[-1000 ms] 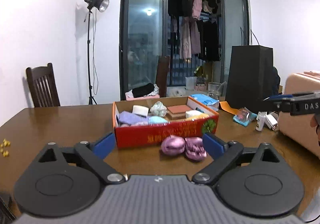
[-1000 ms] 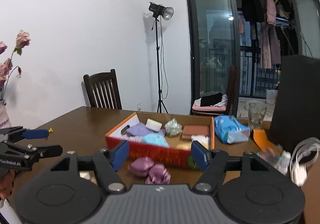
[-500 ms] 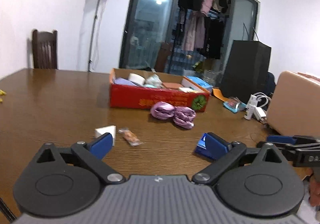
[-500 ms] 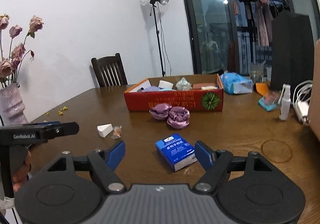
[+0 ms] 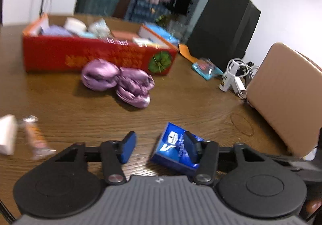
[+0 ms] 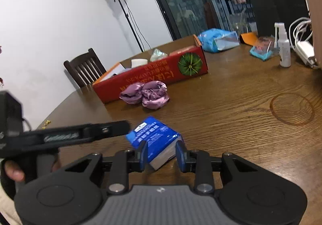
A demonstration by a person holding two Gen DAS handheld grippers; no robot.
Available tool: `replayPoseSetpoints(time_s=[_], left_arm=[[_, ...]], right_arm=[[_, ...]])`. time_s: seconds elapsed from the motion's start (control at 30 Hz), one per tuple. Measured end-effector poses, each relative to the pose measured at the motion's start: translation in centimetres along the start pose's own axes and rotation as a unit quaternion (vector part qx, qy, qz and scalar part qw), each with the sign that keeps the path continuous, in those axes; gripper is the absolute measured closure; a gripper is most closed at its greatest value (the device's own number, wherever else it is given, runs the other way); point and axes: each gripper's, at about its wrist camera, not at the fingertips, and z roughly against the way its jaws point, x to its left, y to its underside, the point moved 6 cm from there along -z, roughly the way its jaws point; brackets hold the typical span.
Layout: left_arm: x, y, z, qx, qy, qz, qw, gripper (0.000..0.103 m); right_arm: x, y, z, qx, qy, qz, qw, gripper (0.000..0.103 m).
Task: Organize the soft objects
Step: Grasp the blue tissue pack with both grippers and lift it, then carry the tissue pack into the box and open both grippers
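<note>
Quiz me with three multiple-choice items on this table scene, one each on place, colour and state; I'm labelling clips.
1. Where does the purple cloth lie?
A. inside the box
B. on the table in front of the box
C. on the chair
2. What colour is the box?
A. green
B. white
C. red
3. How does the right claw stand?
A. open around the blue pack
C. shut and empty
B. lifting the cloth

B: the cloth sits on wood before the box wall.
C: the wall is red.
A: the fingers flank the pack with gaps.

Bare table (image 6: 231,108) betw blue pack (image 6: 155,140) & purple cloth (image 6: 146,95); box (image 6: 153,76) behind.
</note>
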Motion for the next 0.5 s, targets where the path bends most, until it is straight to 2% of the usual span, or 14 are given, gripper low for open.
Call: replayPoseSetpoints(time_s=[0.07,0.2,0.4,0.5], left_arm=[[-0.1,0.1,-0.6,0.015,0.015,0.013,0.9997,0.064],[-0.6,1.0,0.3,0.033,0.033,0.042,0.998,0.065],[0.5,0.5,0.8,0.023,0.016,0.074,0.9968,0.064],[0.6,0.3,0.6,0.026,0.021,0.084,0.9959,0.064]], right_arm=[[-0.3,-0.5,-0.8,0.003,-0.007,-0.008,1.0,0.073],[-0.8,-1.9,-2.3,0.003,-0.009,-0.01,1.0,0.072],[-0.9,-3.5,-4.1,0.012,-0.021,0.003,1.0,0.072],[-1.1,-3.7,-3.9,0.017,-0.026,0.003,1.0,0.072]])
